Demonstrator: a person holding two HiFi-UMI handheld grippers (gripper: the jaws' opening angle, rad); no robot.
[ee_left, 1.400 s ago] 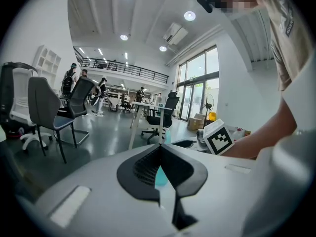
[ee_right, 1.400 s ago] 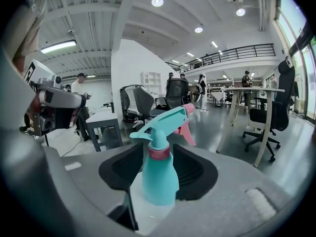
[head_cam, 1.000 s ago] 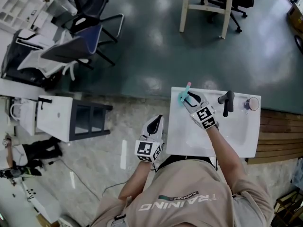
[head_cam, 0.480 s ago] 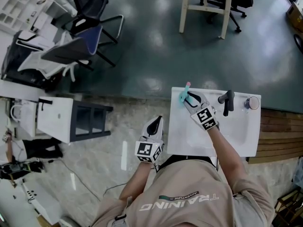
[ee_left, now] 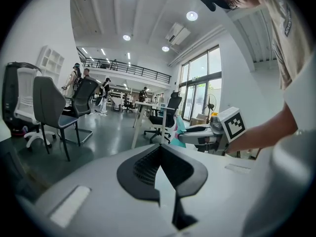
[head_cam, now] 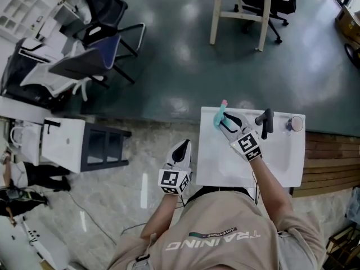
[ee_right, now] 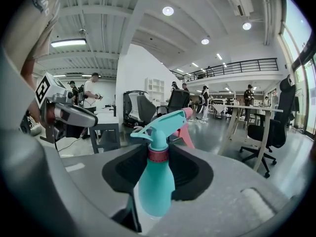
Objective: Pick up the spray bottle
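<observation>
The spray bottle [head_cam: 217, 117] is teal with a pink nozzle and a red collar. It stands upright at the far left corner of the white sink unit [head_cam: 281, 170]. My right gripper [head_cam: 225, 119] is shut on its body; the jaws have just been closing with the bottle between them. In the right gripper view the bottle [ee_right: 155, 181] fills the gap between the black pads, trigger head pointing right. My left gripper [head_cam: 181, 150] hangs left of the sink, away from the bottle, its jaws together and empty. The left gripper view shows the right gripper [ee_left: 197, 132] holding the bottle ahead.
A black faucet [head_cam: 264, 122] and a small round object [head_cam: 292, 123] sit on the sink's far rim. A white cabinet [head_cam: 62, 145] stands to the left. Office chairs [head_cam: 90, 55] and a white table [head_cam: 242, 4] stand on the dark floor beyond. Wooden decking [head_cam: 332, 162] lies at the right.
My right gripper has risen a little with the spray bottle between its jaws. The left gripper has stayed where it was.
</observation>
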